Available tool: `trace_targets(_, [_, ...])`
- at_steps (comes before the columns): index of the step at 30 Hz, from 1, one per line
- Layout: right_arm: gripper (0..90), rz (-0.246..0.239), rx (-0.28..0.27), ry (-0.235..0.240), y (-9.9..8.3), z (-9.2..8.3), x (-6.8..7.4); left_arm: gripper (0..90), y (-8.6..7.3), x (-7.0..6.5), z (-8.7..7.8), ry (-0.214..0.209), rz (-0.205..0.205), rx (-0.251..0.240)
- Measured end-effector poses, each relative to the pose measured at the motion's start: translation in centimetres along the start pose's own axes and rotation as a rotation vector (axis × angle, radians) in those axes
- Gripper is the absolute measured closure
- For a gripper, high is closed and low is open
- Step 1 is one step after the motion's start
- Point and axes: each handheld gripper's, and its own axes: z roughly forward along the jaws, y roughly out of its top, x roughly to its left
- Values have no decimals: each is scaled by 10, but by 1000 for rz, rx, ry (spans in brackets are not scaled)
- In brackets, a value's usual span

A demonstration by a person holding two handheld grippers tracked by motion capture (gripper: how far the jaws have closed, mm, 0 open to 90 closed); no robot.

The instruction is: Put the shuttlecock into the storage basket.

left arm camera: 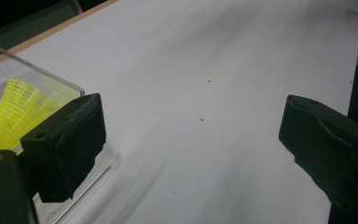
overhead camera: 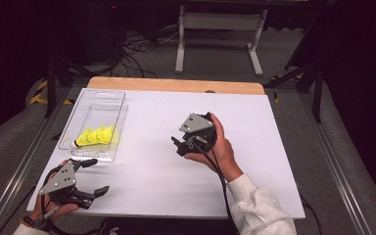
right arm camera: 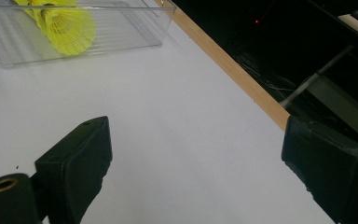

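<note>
Both the left gripper (overhead camera: pixel 92 176) and right gripper (right arm camera: pixel 196 163) gape wide, holding nothing. The shuttlecocks (overhead camera: pixel 97 136) overlap in the clear bin (overhead camera: pixel 108 93), so their count is unclear; the gripper views crop them.

Yellow shuttlecocks (overhead camera: pixel 97 136) lie on their sides inside the clear bin (overhead camera: pixel 110 94).

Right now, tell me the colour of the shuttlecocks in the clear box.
Bright yellow shuttlecocks, one with a black tip; the high view shows them best.
</note>
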Motion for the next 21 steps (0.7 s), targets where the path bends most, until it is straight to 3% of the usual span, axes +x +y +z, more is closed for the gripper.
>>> trace_targets(21, [89, 1, 8, -49, -24, -20, -7, 80, -1, 1, 1, 2, -14, -1])
